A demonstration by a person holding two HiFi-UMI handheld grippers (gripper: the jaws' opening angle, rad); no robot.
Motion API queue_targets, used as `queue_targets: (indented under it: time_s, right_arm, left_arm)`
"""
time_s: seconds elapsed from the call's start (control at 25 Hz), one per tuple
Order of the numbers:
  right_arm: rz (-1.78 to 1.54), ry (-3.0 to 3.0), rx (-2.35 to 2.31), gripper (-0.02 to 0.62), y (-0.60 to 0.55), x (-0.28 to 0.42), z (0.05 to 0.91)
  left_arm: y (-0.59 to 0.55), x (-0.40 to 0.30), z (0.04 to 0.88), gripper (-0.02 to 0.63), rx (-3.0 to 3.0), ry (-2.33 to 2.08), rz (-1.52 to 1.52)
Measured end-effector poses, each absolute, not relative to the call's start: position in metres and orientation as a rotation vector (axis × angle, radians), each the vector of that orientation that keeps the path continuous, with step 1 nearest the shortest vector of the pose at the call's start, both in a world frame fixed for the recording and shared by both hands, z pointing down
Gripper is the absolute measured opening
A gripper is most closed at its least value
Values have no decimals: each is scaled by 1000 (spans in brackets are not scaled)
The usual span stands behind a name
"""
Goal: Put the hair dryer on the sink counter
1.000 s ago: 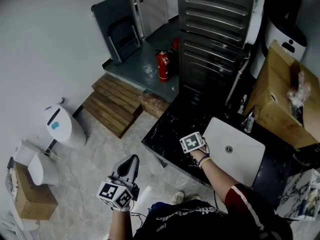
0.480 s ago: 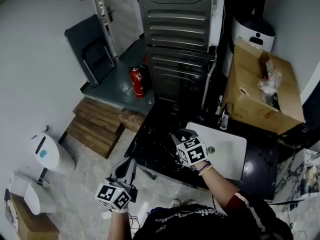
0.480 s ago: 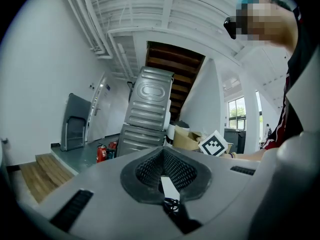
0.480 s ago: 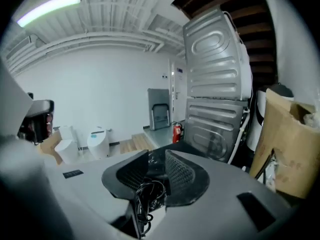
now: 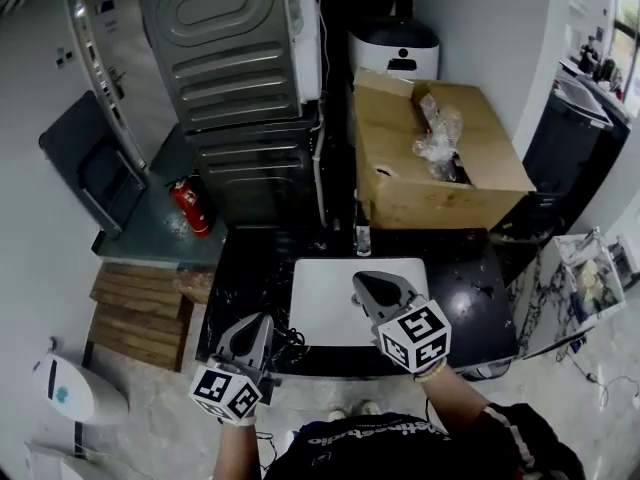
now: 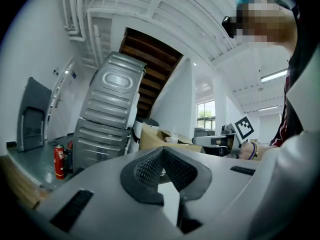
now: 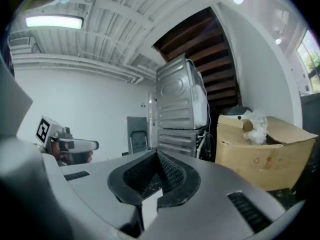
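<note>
Overhead, a grey metal appliance (image 5: 225, 68) and a cardboard box (image 5: 420, 168) stand behind the black worktop (image 5: 470, 298) and its white sink (image 5: 330, 288). The left hand-held gripper (image 5: 258, 320) and right hand-held gripper (image 5: 362, 282) hover closed and empty. A dark cord (image 5: 290, 343) lies on the worktop beside the left one; the hair dryer cannot be made out.

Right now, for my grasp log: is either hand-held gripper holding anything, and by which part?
Nothing is held. The left hand-held gripper and the right hand-held gripper each have their jaws closed together with nothing between them.
</note>
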State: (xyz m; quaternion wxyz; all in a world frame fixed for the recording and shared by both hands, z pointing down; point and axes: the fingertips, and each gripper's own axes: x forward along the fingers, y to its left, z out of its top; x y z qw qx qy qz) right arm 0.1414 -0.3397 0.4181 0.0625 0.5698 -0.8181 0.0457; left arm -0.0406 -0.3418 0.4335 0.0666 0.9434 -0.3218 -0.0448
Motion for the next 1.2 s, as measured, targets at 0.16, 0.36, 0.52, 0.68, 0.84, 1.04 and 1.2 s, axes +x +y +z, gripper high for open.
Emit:
queue_targets:
  time_s: [0.16, 0.36, 0.52, 0.68, 0.84, 1.04, 1.2]
  right_arm:
    - [113, -2465, 1909, 37, -294, 197, 391]
    - [59, -2394, 2043, 37, -248, 237, 381]
    - [67, -2350, 2091, 37, -230, 255, 387]
    - [66, -2337, 2102, 37, -223, 262, 387]
    - [67, -2341, 2098, 37, -220, 265, 386]
    - [63, -2354, 2086, 37, -220, 261, 387]
    - [72, -2354, 2077, 37, -222, 261, 388]
  left_arm:
    - [-341, 24, 427, 14, 2905, -786, -134]
    - [-333, 89, 418, 14, 2958, -595, -137]
    - [-326, 119, 416, 14, 2972, -515, -142]
    - [-323, 130, 413, 14, 2978, -485, -143]
    - [-322, 132, 410, 14, 2981, -491, -134]
    - [-322, 127, 408, 14, 2979, -517, -130]
    - [-322, 124, 408, 14, 2978, -527, -127]
